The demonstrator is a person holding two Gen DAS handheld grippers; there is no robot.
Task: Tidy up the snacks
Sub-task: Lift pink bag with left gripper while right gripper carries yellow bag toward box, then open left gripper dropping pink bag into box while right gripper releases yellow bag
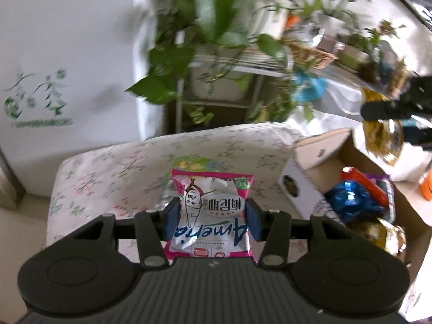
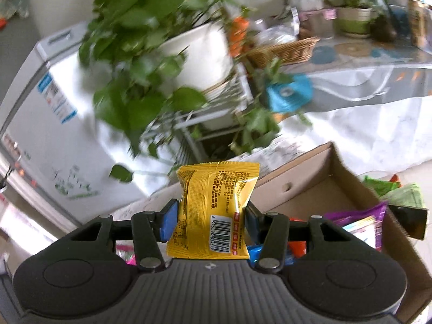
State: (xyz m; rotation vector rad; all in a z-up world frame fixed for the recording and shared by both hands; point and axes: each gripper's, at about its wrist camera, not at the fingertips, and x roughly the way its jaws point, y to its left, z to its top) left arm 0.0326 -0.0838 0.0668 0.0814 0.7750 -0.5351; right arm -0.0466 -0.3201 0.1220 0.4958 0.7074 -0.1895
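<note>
Left gripper (image 1: 213,220): both blue pads press the sides of a pink snack packet (image 1: 212,216), so the jaws are closed on it; the packet stands between the fingers with its print upside down to the camera.
Pink snack packet, place: held above the floral-cloth table (image 1: 113,167), to the left of the cardboard box (image 1: 348,159) and apart from it.
Right gripper (image 2: 209,221): blue pads clamp a yellow snack packet (image 2: 213,210) from both sides, barcode face toward the camera; jaws narrowed to the packet's width.
Yellow snack packet, place: held over the near-left edge of the cardboard box (image 2: 321,186); in the left wrist view the same packet (image 1: 380,135) hangs in the right gripper (image 1: 383,112) above the box's far right side.
Cardboard box, contents: a blue foil packet (image 1: 351,201), an orange-red packet (image 1: 364,183), a purple packet (image 2: 359,221) and a gold-wrapped item (image 1: 383,236) lie inside, crowded toward the near end; the far part of the box floor is bare cardboard.
Beside the box: green packets (image 2: 391,189) lie just outside its right wall.
Behind the box: a leafy plant (image 2: 135,54) on a white metal rack (image 1: 216,105), blurred by motion.
Left of the box: a white freezer chest (image 1: 67,67) with green markings.
Beyond the box, right: a wicker basket (image 2: 286,48) on a cluttered table (image 2: 364,54).
</note>
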